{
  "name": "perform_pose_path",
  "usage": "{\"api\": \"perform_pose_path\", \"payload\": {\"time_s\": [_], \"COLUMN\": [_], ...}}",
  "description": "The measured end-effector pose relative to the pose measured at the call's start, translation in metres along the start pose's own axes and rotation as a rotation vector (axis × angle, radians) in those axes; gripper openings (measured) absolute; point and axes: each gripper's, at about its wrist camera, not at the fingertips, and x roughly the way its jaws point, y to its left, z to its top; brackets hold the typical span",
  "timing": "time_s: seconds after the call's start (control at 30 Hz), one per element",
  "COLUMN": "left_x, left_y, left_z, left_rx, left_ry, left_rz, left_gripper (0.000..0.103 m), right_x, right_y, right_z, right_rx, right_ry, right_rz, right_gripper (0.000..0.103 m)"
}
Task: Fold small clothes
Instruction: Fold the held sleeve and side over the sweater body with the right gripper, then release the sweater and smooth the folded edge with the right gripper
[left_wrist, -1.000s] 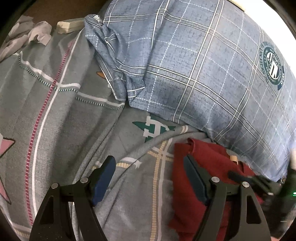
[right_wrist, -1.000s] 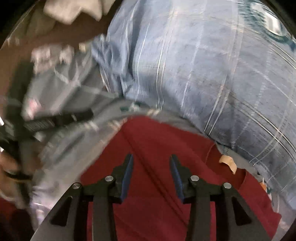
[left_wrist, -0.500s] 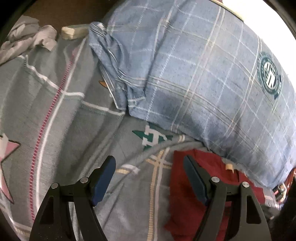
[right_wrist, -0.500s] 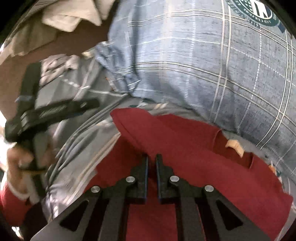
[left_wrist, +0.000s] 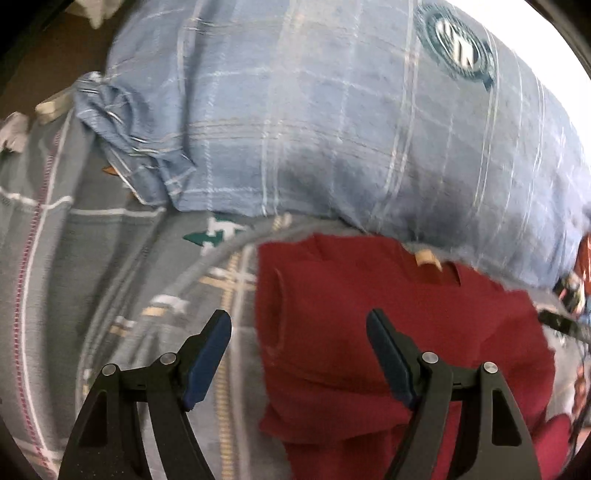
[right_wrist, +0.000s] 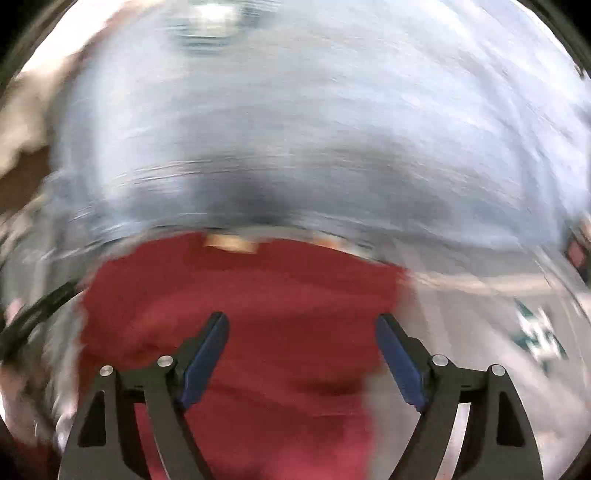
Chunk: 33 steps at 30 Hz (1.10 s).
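A dark red small garment (left_wrist: 388, 332) lies partly folded on the grey patterned bedsheet (left_wrist: 92, 277), its neck tag toward the pillow. My left gripper (left_wrist: 299, 350) is open and empty, hovering over the garment's left edge. The garment also shows in the blurred right wrist view (right_wrist: 258, 314). My right gripper (right_wrist: 301, 350) is open and empty above the garment's middle.
A large blue plaid pillow (left_wrist: 332, 129) with a round badge lies just behind the garment; it fills the top of the right wrist view (right_wrist: 295, 129). Pale crumpled cloth (left_wrist: 14, 129) lies at the far left. The other gripper's tip (left_wrist: 557, 321) shows at the right edge.
My right gripper was shut on the red garment half a second ago and has opened, swinging right over it. My left gripper moved right over the garment's left edge.
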Motion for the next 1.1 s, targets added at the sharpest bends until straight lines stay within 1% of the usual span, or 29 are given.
{"api": "perform_pose_path", "payload": {"time_s": [0.03,0.07,0.1,0.13,0.17,0.2,0.23,0.27,0.37,0.43,0.47,0.5,0.53,0.57,0.6,0.63,0.67,0.73,0.77,0.83,0.9,0.93,1.0,1.07,1.1], "left_x": [0.004,0.008,0.013,0.017,0.019,0.021,0.021,0.02,0.017,0.021,0.023,0.026,0.027,0.028,0.028,0.028,0.028,0.028,0.029,0.028,0.029,0.03,0.031,0.032,0.032], "left_y": [-0.004,-0.007,-0.012,-0.016,-0.021,-0.024,-0.026,-0.028,-0.029,-0.028,-0.027,-0.026,-0.024,-0.023,-0.022,-0.021,-0.021,-0.02,-0.02,-0.021,-0.02,-0.019,-0.02,-0.02,-0.02], "left_z": [-0.002,-0.004,-0.005,-0.007,-0.008,-0.009,-0.009,-0.009,-0.009,-0.009,-0.01,-0.012,-0.012,-0.013,-0.013,-0.012,-0.012,-0.011,-0.011,-0.013,-0.014,-0.014,-0.015,-0.015,-0.015], "left_rx": [0.013,0.025,0.04,0.051,0.066,0.078,0.09,0.102,0.102,0.104,0.11,0.11,0.104,0.097,0.092,0.091,0.09,0.09,0.089,0.083,0.074,0.07,0.069,0.073,0.074], "left_ry": [0.014,0.028,0.044,0.055,0.066,0.069,0.066,0.062,0.056,0.056,0.064,0.074,0.079,0.082,0.084,0.082,0.078,0.077,0.077,0.078,0.079,0.082,0.087,0.089,0.09], "left_rz": [0.001,0.001,-0.002,-0.007,-0.013,-0.01,-0.007,-0.013,-0.06,-0.057,-0.048,-0.039,-0.038,-0.041,-0.045,-0.045,-0.042,-0.039,-0.038,-0.038,-0.036,-0.035,-0.034,-0.03,-0.034], "left_gripper": [0.075,0.075,0.075,0.075,0.075,0.075,0.075,0.075,0.075,0.076,0.076,0.076,0.076,0.076,0.076,0.076,0.076,0.075,0.076,0.076,0.076,0.076,0.076,0.076,0.076], "right_x": [0.011,0.027,0.037,0.047,0.057,0.061,0.06,0.055,0.044,0.041,0.049,0.053,0.056,0.049,0.041,0.026,0.012,-0.005,-0.015,-0.021,-0.021,-0.011,0.004,0.013,0.012], "right_y": [-0.017,-0.034,-0.044,-0.05,-0.052,-0.05,-0.048,-0.04,-0.032,-0.038,-0.044,-0.049,-0.054,-0.061,-0.065,-0.069,-0.072,-0.068,-0.062,-0.049,-0.033,-0.025,-0.016,-0.017,-0.023], "right_z": [0.002,0.003,0.003,0.004,0.005,0.005,0.006,0.009,0.016,0.017,0.014,0.011,0.008,0.005,0.004,0.0,-0.003,-0.01,-0.017,-0.027,-0.038,-0.042,-0.044,-0.042,-0.04], "right_rx": [0.054,0.124,0.16,0.185,0.199,0.189,0.157,0.079,-0.046,-0.073,-0.071,-0.061,-0.043,-0.007,0.02,0.053,0.07,0.061,0.023,-0.053,-0.142,-0.189,-0.238,-0.245,-0.203], "right_ry": [0.039,0.081,0.098,0.114,0.128,0.132,0.121,0.087,0.044,0.027,0.047,0.066,0.078,0.052,0.029,0.0,-0.021,-0.044,-0.043,-0.029,-0.015,0.004,0.029,0.012,0.005], "right_rz": [-0.023,-0.018,0.01,0.054,0.123,0.155,0.142,0.096,0.022,-0.036,-0.071,-0.074,-0.059,-0.038,-0.022,0.002,0.04,0.122,0.146,0.121,0.07,0.01,-0.097,-0.161,-0.147], "right_gripper": [0.083,0.083,0.082,0.072,0.04,0.027,0.019,0.013,0.011,0.011,0.011,0.012,0.016,0.026,0.028,0.042,0.058,0.07,0.072,0.072,0.072,0.072,0.066,0.021,0.018]}}
